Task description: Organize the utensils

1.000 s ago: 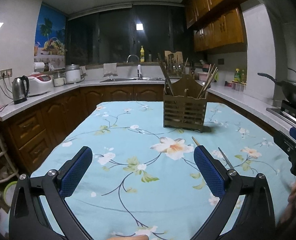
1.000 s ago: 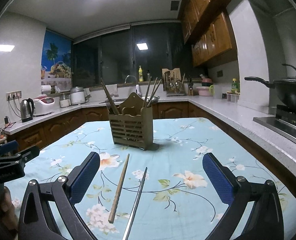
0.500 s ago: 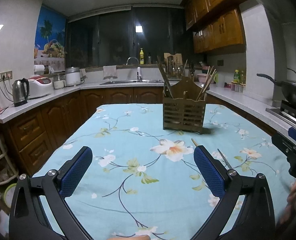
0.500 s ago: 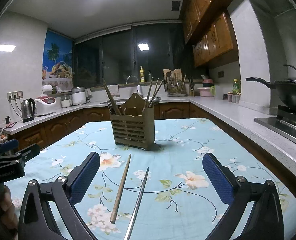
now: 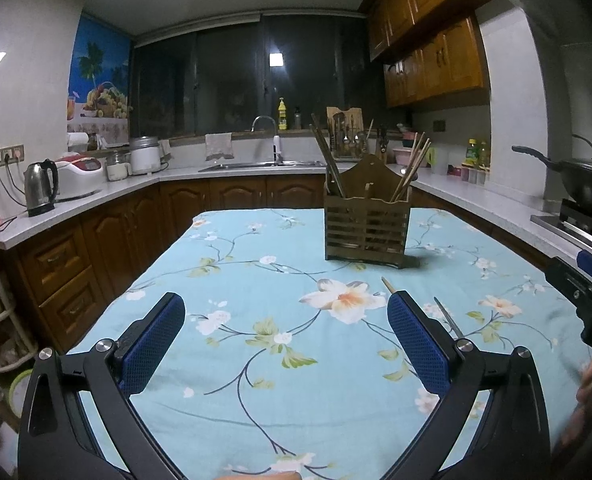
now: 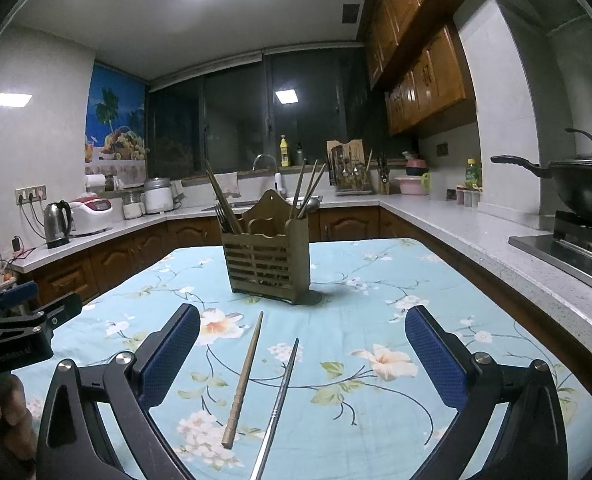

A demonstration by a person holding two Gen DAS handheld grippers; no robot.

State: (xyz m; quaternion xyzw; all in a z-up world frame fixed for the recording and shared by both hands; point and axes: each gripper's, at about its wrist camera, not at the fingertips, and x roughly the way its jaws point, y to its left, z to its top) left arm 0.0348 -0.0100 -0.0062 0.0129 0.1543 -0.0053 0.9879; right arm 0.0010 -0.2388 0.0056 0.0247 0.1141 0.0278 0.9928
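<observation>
a: utensils first: where are they?
b: a wooden chopstick (image 6: 244, 380) and a thin metal one (image 6: 278, 404) lie side by side on the floral counter (image 6: 375, 320), in front of the slatted holder (image 6: 266, 266).
a: and each hand-held gripper?
b: left hand-held gripper (image 5: 284, 344) spread wide, gripping nothing; right hand-held gripper (image 6: 301, 354) equally wide, empty, above both sticks.
a: anything hidden?
b: the left view shows only the sticks' tips (its own finger covers the rest); the holder's contents are hard to make out.
</observation>
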